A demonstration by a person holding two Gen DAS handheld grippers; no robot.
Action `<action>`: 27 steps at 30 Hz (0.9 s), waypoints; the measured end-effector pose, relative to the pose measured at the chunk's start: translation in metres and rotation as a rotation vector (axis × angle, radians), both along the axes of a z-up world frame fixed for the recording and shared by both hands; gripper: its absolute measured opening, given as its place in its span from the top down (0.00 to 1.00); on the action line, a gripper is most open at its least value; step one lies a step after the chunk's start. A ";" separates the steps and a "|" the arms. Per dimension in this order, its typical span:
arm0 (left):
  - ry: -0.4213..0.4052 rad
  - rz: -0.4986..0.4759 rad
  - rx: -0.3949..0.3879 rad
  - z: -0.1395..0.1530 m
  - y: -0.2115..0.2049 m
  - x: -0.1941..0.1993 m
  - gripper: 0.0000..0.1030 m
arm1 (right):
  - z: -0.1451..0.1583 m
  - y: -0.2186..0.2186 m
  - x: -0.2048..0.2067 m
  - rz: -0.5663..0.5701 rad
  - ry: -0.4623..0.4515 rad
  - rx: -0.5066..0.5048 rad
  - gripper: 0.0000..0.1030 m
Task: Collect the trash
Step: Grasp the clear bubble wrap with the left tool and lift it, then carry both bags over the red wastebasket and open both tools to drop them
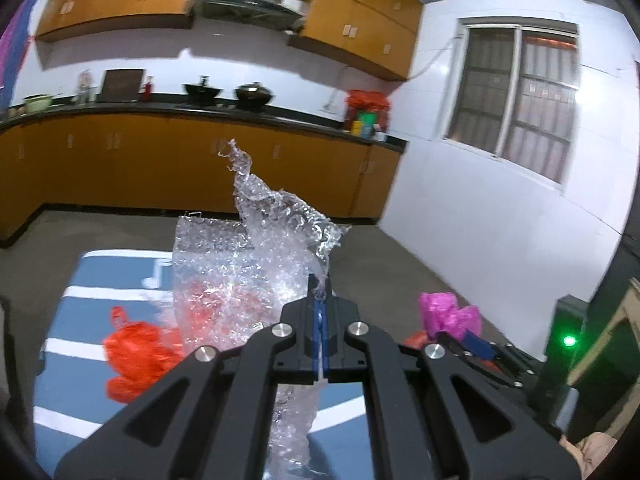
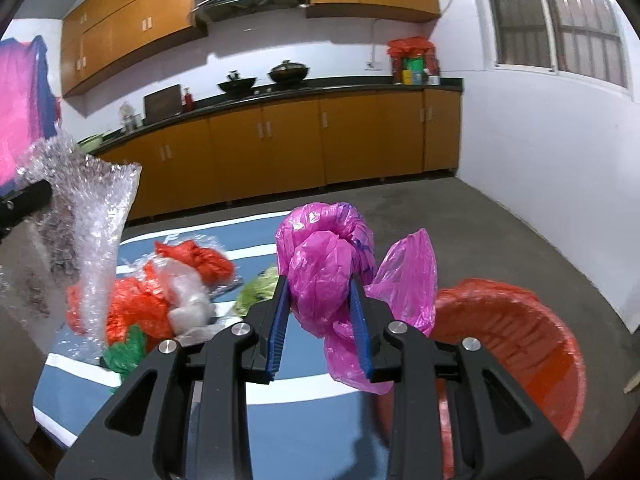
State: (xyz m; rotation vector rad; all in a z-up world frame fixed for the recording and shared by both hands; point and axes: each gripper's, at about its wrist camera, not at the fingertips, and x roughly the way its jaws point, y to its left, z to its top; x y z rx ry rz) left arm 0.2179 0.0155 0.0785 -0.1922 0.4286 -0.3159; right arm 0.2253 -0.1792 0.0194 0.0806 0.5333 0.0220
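Note:
My left gripper is shut on a sheet of clear bubble wrap, which hangs lifted above the blue striped mat. The same bubble wrap shows at the left of the right wrist view. My right gripper is shut on a crumpled pink plastic bag, held above the mat. That pink bag and the right gripper also appear at the right of the left wrist view. Red plastic bags lie on the mat with green scraps and a clear wrapper.
A red bin lined with plastic stands on the grey floor just right of the mat. Orange kitchen cabinets with a dark counter run along the far wall. A white wall with a window is at the right.

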 end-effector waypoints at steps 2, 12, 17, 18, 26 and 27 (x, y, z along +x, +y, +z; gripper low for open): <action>-0.008 -0.051 -0.005 0.005 -0.019 -0.004 0.98 | 0.002 -0.014 -0.004 -0.029 -0.001 -0.005 0.71; -0.019 -0.259 0.001 0.008 -0.114 -0.009 0.98 | 0.001 -0.082 -0.032 -0.169 0.021 -0.022 0.71; 0.011 -0.335 -0.020 -0.001 -0.155 -0.003 0.98 | -0.006 -0.112 -0.045 -0.228 0.059 -0.019 0.71; 0.017 -0.350 -0.023 -0.005 -0.164 -0.001 0.98 | -0.006 -0.117 -0.048 -0.235 0.063 -0.019 0.71; 0.077 -0.425 -0.030 -0.030 -0.216 0.013 0.98 | -0.010 -0.147 -0.060 -0.292 0.081 0.004 0.71; 0.085 -0.433 -0.026 -0.033 -0.224 0.015 0.98 | -0.012 -0.149 -0.061 -0.297 0.084 0.007 0.71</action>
